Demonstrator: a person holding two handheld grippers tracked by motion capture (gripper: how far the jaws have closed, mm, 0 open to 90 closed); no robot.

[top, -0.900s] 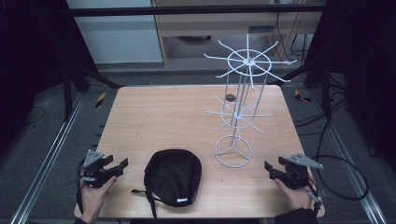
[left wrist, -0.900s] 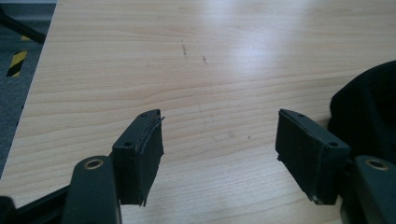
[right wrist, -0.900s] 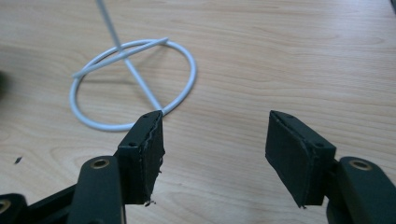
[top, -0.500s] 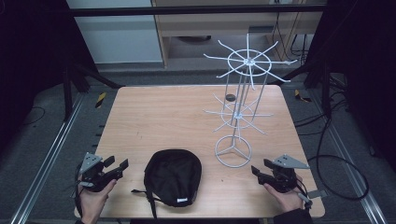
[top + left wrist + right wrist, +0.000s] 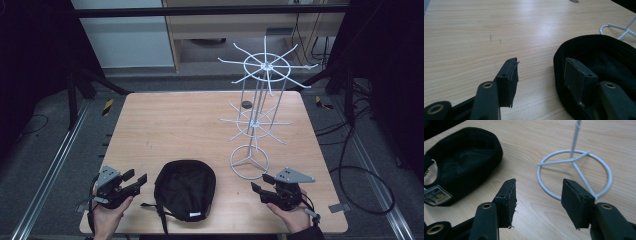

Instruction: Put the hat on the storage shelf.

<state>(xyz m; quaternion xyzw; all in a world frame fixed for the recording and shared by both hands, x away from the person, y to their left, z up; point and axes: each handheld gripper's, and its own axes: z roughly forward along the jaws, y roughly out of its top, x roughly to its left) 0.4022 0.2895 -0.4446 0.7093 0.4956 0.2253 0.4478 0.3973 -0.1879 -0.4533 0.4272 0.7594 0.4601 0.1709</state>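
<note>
I see the black cap (image 5: 185,189) lying upside down near the front edge of the worktop (image 5: 175,125), a little left of the middle, its hollow facing up. Inside the hollow I make out only dark lining folds; a white label (image 5: 435,195) sits at its rim toward the front edge, and a strap (image 5: 161,216) trails from it toward the front-left corner.

My left gripper (image 5: 134,179) hovers at the front-left corner, jaws apart with nothing between them. In the left gripper view, one pad stands over bare wood and the other in front of the cap's rim (image 5: 564,50); whether that pad touches the cloth I cannot tell. My right gripper (image 5: 261,183) sits near the front-right corner, jaws likewise apart and empty, with bare wood between the pads.

The white wire stand (image 5: 255,122) rises on the right half of the worktop; its ring base (image 5: 249,161) lies between the cap and my right gripper, just beside the gripper's tips. A small dark round thing (image 5: 246,104) rests farther back, near the stand's post; it is too small to identify.

The right gripper view cuts off the stand above its lower post, and the cap's far side is cropped there.
</note>
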